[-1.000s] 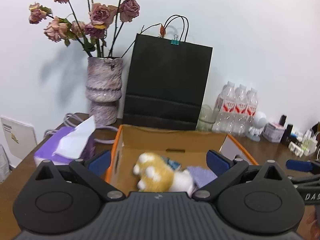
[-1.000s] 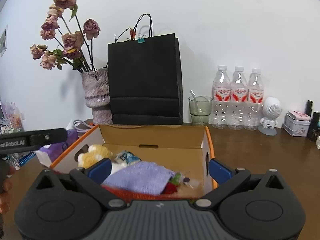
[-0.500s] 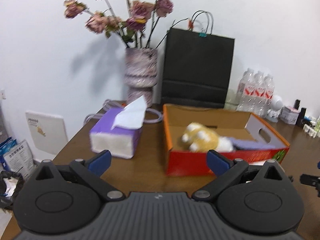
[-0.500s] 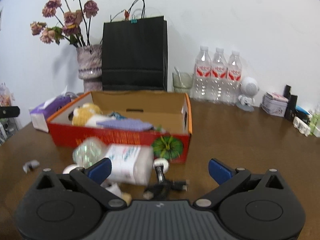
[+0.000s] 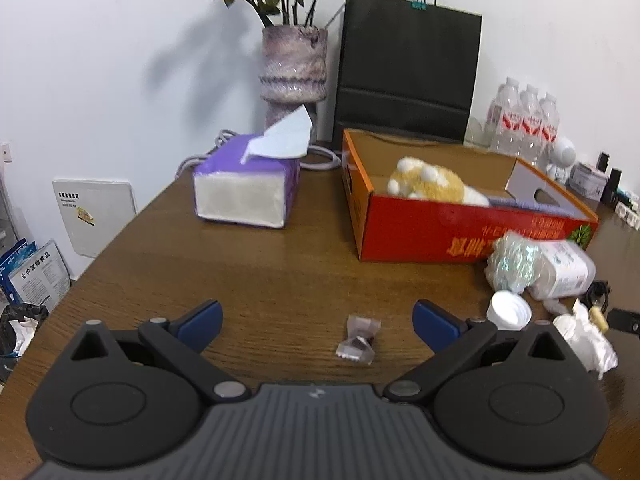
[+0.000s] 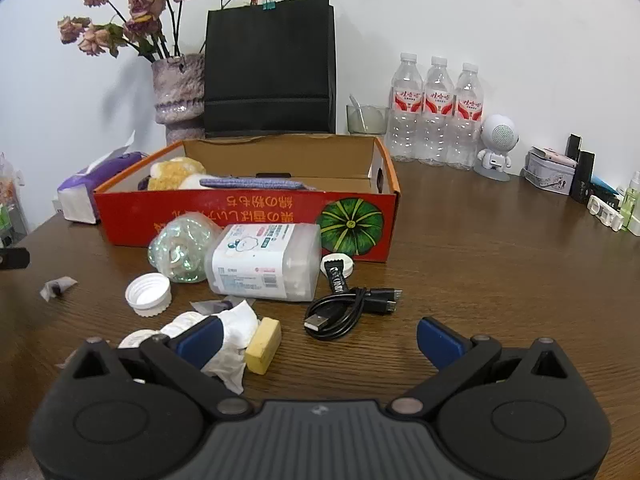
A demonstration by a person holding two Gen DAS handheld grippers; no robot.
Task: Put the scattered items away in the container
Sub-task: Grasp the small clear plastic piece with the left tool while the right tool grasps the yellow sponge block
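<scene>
The red cardboard box (image 6: 248, 216) (image 5: 460, 236) holds a plush toy (image 5: 432, 180) and a purple cloth (image 6: 248, 183). In front of it lie a clear plastic tub (image 6: 264, 262), a crumpled shiny wrapper (image 6: 180, 252), a white cap (image 6: 148, 294), a black USB cable (image 6: 348, 308), crumpled tissue (image 6: 232, 332) and a yellow block (image 6: 263, 345). A small candy wrapper (image 5: 358, 342) lies between my left gripper's fingers. My left gripper (image 5: 316, 320) is open and empty. My right gripper (image 6: 318, 338) is open and empty, just short of the cable.
A purple tissue box (image 5: 246, 188), a vase of dried roses (image 5: 294, 68) and a black paper bag (image 5: 408, 76) stand behind the box. Water bottles (image 6: 436, 112), a glass (image 6: 366, 120), a white robot figure (image 6: 498, 146) and small tins (image 6: 550, 174) line the back right.
Both grippers have pulled back from above the box to low over the table in front of it. The scattered items have come into view.
</scene>
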